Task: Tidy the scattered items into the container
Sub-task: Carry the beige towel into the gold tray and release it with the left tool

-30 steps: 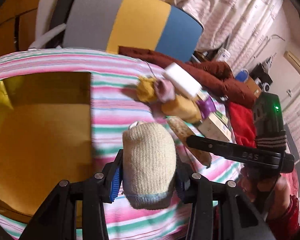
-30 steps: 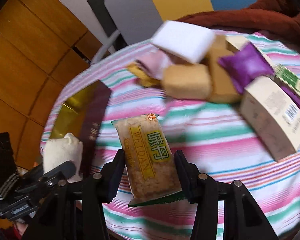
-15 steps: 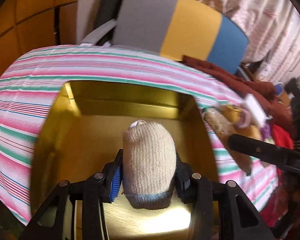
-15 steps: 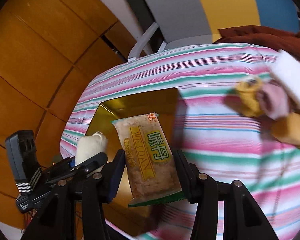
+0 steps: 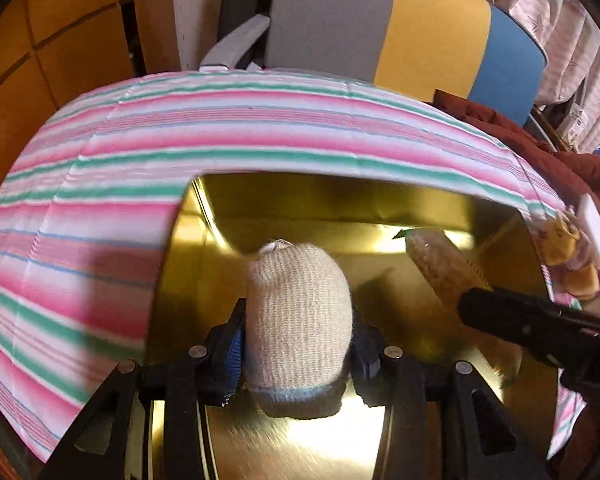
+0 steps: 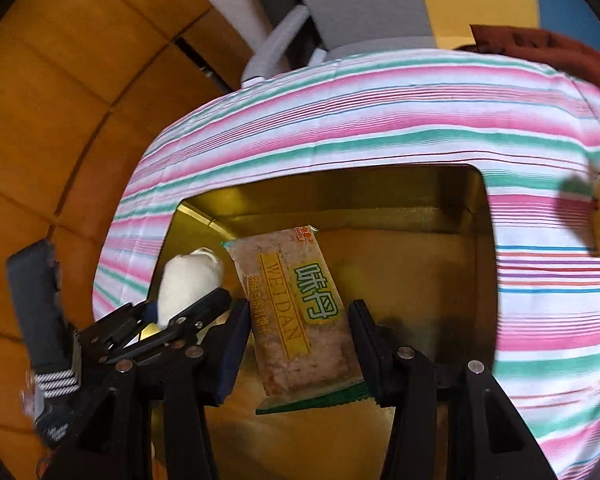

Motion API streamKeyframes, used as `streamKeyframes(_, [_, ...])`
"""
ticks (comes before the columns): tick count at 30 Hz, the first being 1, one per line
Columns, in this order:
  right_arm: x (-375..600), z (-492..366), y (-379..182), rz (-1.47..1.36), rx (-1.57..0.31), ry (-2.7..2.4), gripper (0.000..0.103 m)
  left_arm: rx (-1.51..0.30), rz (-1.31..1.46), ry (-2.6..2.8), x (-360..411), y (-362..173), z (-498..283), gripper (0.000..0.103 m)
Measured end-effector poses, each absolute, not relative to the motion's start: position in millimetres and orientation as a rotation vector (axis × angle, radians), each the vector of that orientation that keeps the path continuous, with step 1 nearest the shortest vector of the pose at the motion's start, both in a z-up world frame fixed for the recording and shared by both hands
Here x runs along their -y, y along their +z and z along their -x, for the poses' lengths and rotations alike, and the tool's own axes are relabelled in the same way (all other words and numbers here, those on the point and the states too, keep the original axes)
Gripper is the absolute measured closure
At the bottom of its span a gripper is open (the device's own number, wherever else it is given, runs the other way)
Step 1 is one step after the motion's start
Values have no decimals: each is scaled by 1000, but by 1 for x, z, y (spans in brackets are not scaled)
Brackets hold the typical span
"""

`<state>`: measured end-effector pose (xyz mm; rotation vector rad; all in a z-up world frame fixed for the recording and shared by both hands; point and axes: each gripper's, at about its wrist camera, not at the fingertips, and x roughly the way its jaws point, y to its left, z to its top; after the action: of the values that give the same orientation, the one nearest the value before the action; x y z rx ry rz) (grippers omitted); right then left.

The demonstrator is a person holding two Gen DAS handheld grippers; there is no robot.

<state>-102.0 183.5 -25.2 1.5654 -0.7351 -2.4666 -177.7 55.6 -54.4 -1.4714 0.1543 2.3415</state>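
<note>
Both items are held directly over the open gold container [image 5: 228, 216], so the coming move is judged to turn on a straight drop: the glossy floor lies just below each load, with nothing seen in between.

The left tongs [image 5: 298, 340] are pinched on a rolled knitted sock [image 5: 298, 312], cream with a grey-blue cuff at the near end. Its long axis runs away from the camera, along the fingers, and its rounded far end points at the far wall of the container. The ribbed wool is soft and is squeezed slightly at the pads.

The right tongs [image 6: 298, 344] are closed on a flat snack packet [image 6: 300, 312], a crinkly clear wrapper with a yellow label and a green serrated seam nearest the camera. It is held by its two long edges, its length leaning toward the far left. In the left wrist view the packet [image 5: 444, 272] is seen to the right of the sock, the two near each other but apart.

The container is rectangular, with mirror-like metallic walls, and rests on a counter covered by a pink, green and white striped cloth [image 5: 100, 208]. More scattered items [image 5: 572, 256] lie on the cloth beyond the container's right edge, so the right hand is judged to be nearer to them.
</note>
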Motion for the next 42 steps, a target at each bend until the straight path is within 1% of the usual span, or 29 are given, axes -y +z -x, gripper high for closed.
streamKeyframes(4, [-173,119,-40,-1552,875,-2418,48,-130,1558,2304,-53,-60,195,58])
streamKeyframes(5, [-172,120,-43,-1544,915,-2397,39,-98,1576,2295,-50,-61,197,58])
streamKeyframes(7, [-171,120,-47,-1523,986,-2354,33,-39,1581,2290,-43,-57,197,55])
streamKeyframes(13, [-167,109,-38,-1456,965,-2326,32,-7,1508,2374,-28,-33,188,53])
streamKeyframes(17, [-165,101,-37,-1459,953,-2302,32,63,1430,2472,-14,-11,176,53])
streamKeyframes(20, [-165,101,-46,-1515,961,-2314,29,177,1387,2531,-3,0,170,53])
streamKeyframes(23, [-160,104,-58,-1540,957,-2297,28,333,1335,2562,19,11,149,52])
streamKeyframes(27, [-140,109,-54,-1460,901,-2225,28,470,1308,2570,39,12,128,51])
streamKeyframes(31, [-137,97,-28,-1382,768,-2297,28,517,1286,2578,43,10,114,51])
streamKeyframes(37, [-169,61,-4,-1303,810,-2328,26,592,1267,2471,19,3,93,51])
streamKeyframes(42, [-198,26,15,-1242,733,-2406,26,550,1242,2384,-16,6,75,51])
